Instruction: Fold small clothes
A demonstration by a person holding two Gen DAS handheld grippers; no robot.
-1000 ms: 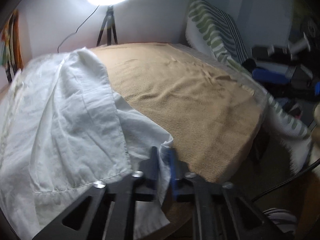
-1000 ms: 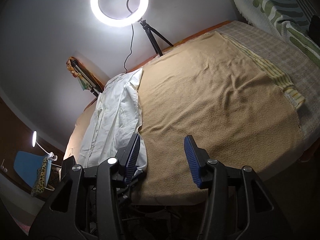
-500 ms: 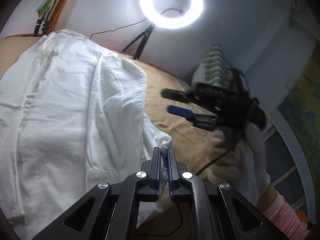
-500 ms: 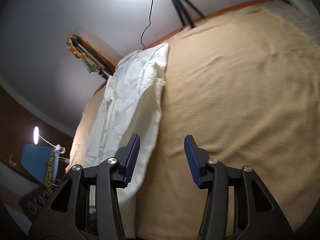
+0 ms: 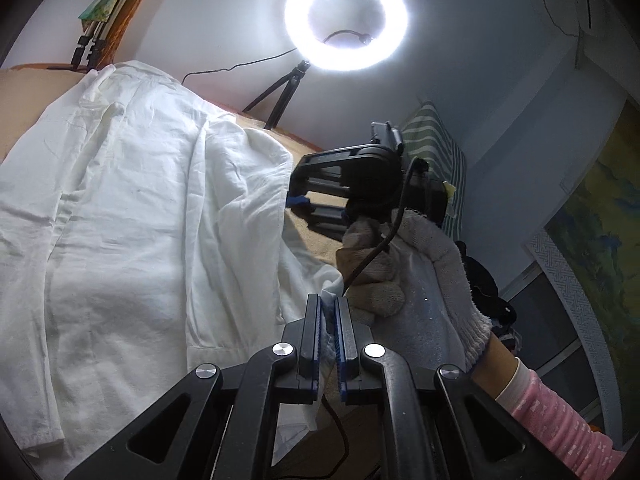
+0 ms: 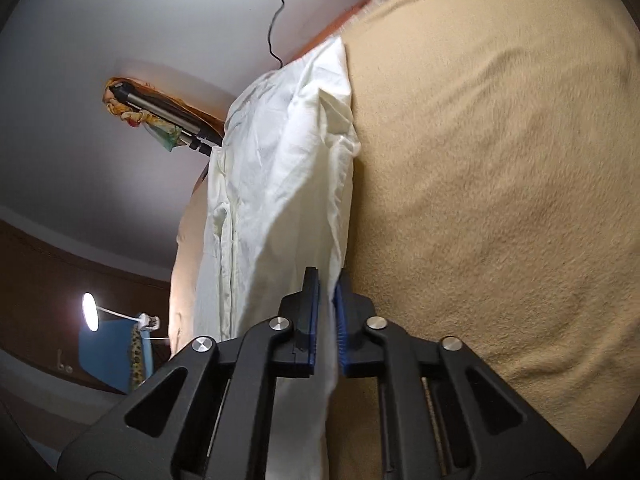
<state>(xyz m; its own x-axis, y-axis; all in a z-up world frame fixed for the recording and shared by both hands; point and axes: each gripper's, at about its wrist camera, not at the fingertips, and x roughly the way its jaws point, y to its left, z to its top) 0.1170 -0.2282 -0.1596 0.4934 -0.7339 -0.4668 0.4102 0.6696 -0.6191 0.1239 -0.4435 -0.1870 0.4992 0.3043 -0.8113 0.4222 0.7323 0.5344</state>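
Note:
A white shirt (image 5: 132,220) lies spread over a tan blanket (image 6: 500,184) on a bed, one side folded over onto itself. My left gripper (image 5: 329,304) is shut on a corner of the shirt at its near edge. In the left wrist view the right gripper (image 5: 294,202), held by a gloved hand (image 5: 404,264), pinches the shirt's folded edge farther up. Seen from the right wrist, my right gripper (image 6: 328,280) is shut on the white shirt (image 6: 280,184), with cloth showing between the blue pads.
A lit ring light (image 5: 346,20) on a tripod stands behind the bed. A green striped pillow (image 5: 436,148) leans at the head end. Folded tripods (image 6: 168,116) rest against the wall, and a small lamp (image 6: 90,312) glows at the left.
The right gripper came down onto the shirt's folded edge and closed on it. The left gripper kept its grip on the corner, rolling and shifting its view earlier, then holding nearly still.

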